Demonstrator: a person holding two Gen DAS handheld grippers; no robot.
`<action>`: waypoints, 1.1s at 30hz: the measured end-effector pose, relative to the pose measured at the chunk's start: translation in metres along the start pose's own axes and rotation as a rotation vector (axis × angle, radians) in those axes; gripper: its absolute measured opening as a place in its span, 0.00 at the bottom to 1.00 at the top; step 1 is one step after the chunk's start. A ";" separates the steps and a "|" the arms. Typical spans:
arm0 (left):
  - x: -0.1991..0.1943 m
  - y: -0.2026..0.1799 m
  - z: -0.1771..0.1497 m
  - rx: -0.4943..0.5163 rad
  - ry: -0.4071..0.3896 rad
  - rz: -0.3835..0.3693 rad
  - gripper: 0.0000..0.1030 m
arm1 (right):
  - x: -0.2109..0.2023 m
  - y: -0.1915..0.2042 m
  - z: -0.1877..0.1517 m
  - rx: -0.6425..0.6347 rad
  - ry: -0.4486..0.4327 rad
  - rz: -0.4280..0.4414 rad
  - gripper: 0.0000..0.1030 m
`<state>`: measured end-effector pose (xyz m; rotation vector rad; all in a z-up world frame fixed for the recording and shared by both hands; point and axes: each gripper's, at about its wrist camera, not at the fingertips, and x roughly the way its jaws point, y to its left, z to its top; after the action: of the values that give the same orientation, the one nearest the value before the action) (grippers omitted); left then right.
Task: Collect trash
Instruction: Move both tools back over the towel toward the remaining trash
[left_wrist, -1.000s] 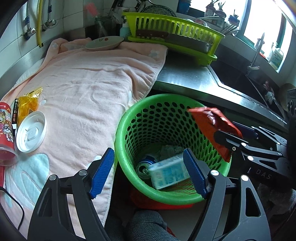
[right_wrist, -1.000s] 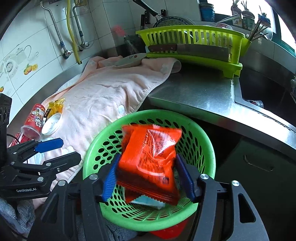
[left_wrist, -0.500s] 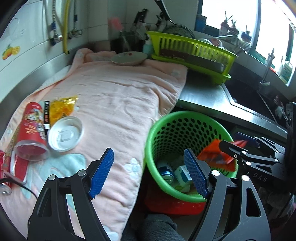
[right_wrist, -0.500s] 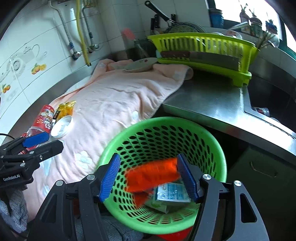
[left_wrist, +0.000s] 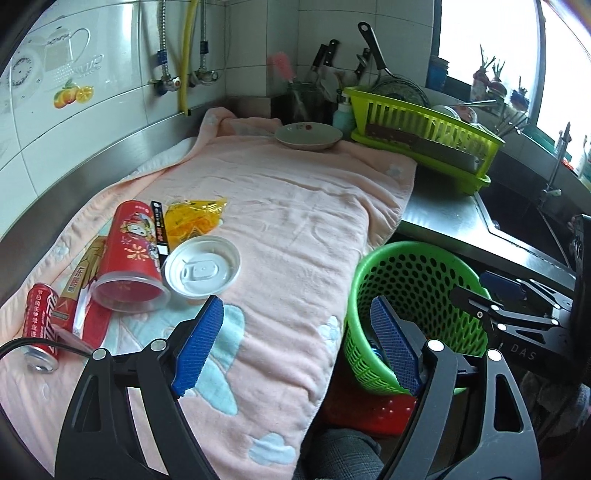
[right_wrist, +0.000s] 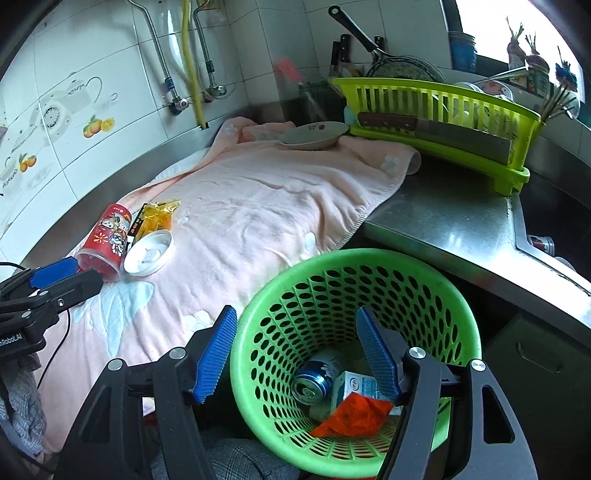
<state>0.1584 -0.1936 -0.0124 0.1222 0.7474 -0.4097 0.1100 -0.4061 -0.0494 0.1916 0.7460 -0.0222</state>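
The right gripper (right_wrist: 295, 354) has just been opening; its fingers now stand spread and empty, the red wrapper (right_wrist: 351, 413) dropped into the green basket (right_wrist: 458, 295). Left gripper (left_wrist: 295, 347), spread, faces remaining table trash.

White tiled wall (left_wrist: 110, 74) with fruit decals backed the steel worktop (right_wrist: 461, 229); bright window (left_wrist: 491, 40) at the far-right corner.

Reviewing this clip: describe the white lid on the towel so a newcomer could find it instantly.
Start at the pink towel covering the counter and go to the litter cluster at its left end. The white lid lies flat beside the toppled red cup, before the yellow wrapper: the only round, white piece there.
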 end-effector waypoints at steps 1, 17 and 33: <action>-0.001 0.002 0.000 -0.001 -0.001 0.007 0.79 | 0.001 0.002 0.001 -0.002 0.001 0.004 0.64; -0.041 0.069 0.003 -0.063 -0.047 0.171 0.84 | 0.019 0.057 0.015 -0.071 0.013 0.101 0.66; -0.078 0.171 -0.001 -0.173 -0.044 0.366 0.84 | 0.044 0.134 0.031 -0.175 0.033 0.192 0.66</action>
<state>0.1750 -0.0123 0.0336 0.0847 0.6970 0.0007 0.1746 -0.2774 -0.0346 0.0964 0.7560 0.2283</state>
